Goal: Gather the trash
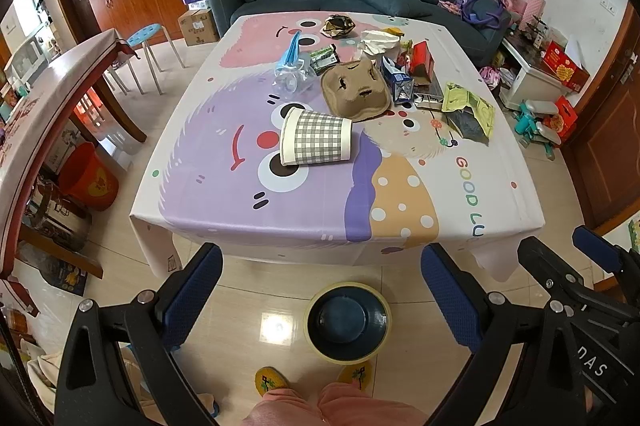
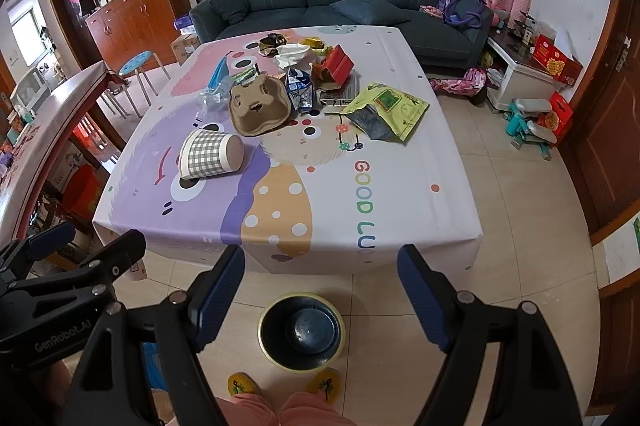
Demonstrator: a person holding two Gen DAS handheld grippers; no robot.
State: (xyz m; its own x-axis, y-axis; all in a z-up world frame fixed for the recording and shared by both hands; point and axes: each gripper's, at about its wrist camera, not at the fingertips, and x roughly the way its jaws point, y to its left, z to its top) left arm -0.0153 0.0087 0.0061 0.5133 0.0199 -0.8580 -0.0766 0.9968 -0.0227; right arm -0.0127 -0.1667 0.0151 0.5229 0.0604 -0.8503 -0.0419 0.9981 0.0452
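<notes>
One checked paper cup [image 1: 316,142] lay on its side on the tabletop [image 1: 248,202], nearer the front edge than anything else there. Its long axis ran roughly parallel to that front edge, with the open mouth toward the left side and the closed base toward the right. Just behind the cup sat one brown moulded-pulp drink carrier [image 1: 355,91]. Left of the carrier lay one crushed clear plastic bottle [image 1: 290,78] with a blue strip [image 1: 292,52] behind it. Right of the carrier stood one blue-and-white carton [image 1: 398,80], then one red box [image 1: 423,60], and further right one yellow-green pouch [image 1: 472,108] lying flat. Behind the carrier lay one crumpled white tissue [image 1: 376,40] and one dark crumpled wrapper [image 1: 339,25].

On the floor in front of the tabletop stood one dark bin [image 1: 347,322] with a pale yellow rim, just ahead of two yellow slippers [image 1: 270,380].

Two tools were in view. The left hand-held gripper [image 1: 322,290] and the right hand-held gripper [image 2: 322,290] both hung side by side above the bin, tilted steeply downward toward the front edge of the tabletop. Each had its blue pads spread wide apart with nothing between them.
</notes>
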